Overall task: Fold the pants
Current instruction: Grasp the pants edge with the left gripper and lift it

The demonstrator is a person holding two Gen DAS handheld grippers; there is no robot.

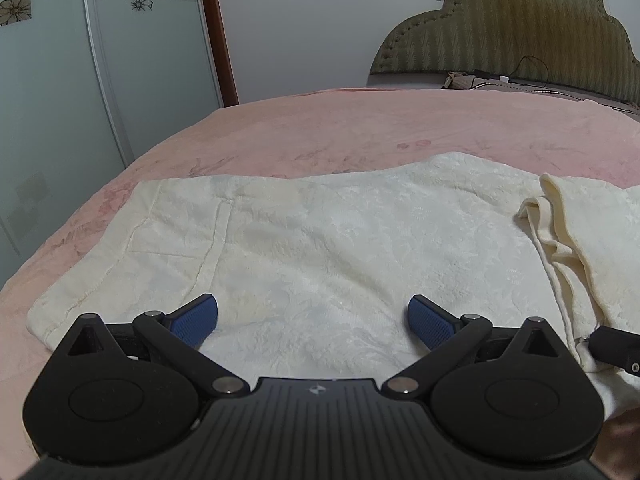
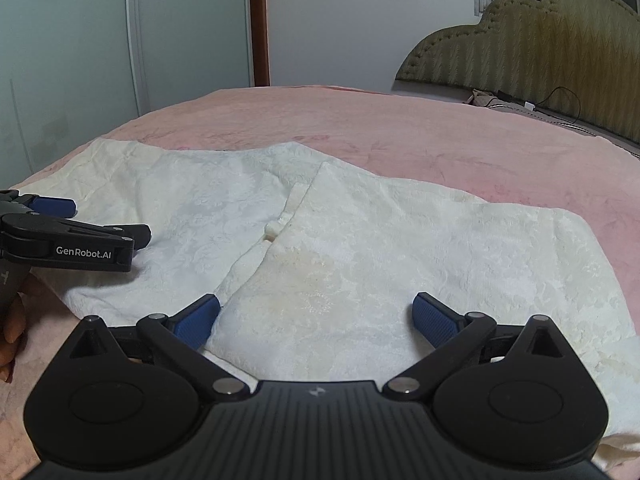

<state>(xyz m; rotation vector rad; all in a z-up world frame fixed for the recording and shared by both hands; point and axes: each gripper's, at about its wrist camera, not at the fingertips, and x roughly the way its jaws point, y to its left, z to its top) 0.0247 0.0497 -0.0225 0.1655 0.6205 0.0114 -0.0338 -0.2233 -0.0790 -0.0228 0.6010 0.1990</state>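
Note:
Cream white pants (image 1: 320,240) lie flat on the pink bed, with one part folded over on the right (image 1: 580,240). In the right wrist view the pants (image 2: 360,248) show a folded layer lying over the right half. My left gripper (image 1: 313,320) is open and empty, low over the near edge of the pants. It also shows from the side in the right wrist view (image 2: 100,220). My right gripper (image 2: 316,320) is open and empty over the near edge of the folded layer. Its tip shows in the left wrist view (image 1: 616,344).
The pink bedspread (image 1: 360,128) covers the bed. A padded olive headboard (image 1: 520,28) stands at the far right with a cable and small items at its base. A wardrobe with floral glass doors (image 1: 80,60) stands beyond the bed's left edge.

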